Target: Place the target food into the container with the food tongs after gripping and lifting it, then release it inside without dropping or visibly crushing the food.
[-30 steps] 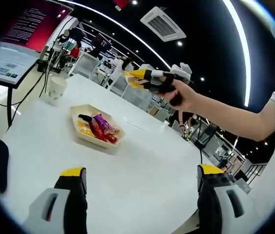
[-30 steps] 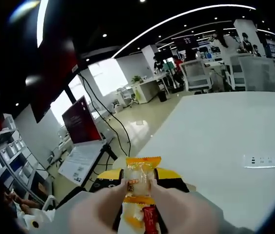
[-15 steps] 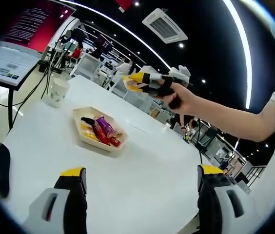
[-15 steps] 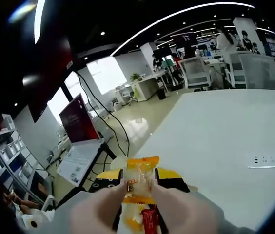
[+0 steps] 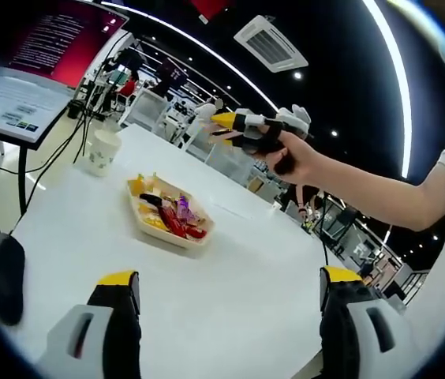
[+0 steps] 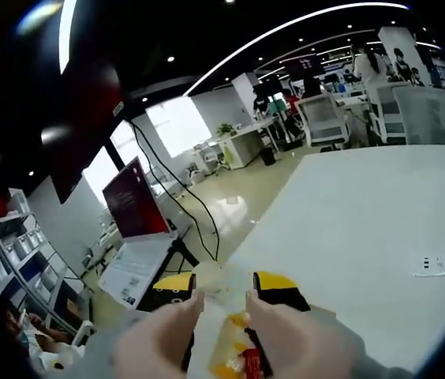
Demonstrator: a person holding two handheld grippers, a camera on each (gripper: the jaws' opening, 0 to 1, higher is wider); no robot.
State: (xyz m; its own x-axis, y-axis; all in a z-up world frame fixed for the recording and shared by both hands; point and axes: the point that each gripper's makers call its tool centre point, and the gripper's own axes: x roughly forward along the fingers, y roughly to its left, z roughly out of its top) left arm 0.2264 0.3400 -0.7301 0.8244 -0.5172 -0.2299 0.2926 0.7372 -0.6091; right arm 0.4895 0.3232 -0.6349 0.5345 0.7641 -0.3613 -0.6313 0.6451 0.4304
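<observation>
Left gripper view. Looks out over a white table (image 5: pixel 65 229) between the spread, empty jaws of the left gripper (image 5: pixel 229 278), released and holding nothing. Shows the container, a shallow cream tray (image 5: pixel 177 242), sitting mid-table with a heap of wrapped snacks (image 5: pixel 173 217) in red, yellow and purple already inside, and a paper cup (image 5: pixel 102 150) well apart at the far edge. Finds the right gripper (image 5: pixel 226 130), carried in a hand (image 5: pixel 297 158), raised well clear of the table and beyond the tray, not over it. Leaves unclear, at this size, what sits at its yellow tips.

Against half a second ago: brings the tray nearer the middle of the picture, a shift of the camera rather than of the tray; puts a yellow piece at the tray's far end that cannot be told from a fresh arrival.

Right gripper view. Catches the jaws parted, with the target food, a yellow-and-red packet (image 6: pixel 229 359), low between them near the bottom edge; cannot tell whether either jaw touches it. Reads as the release stage, though with no tray ahead here: delivery unconfirmed, no crushing visible.

Against half a second ago: replaces a packet pinched upright at the tips with wider jaws and a packet sunk lower.
</observation>
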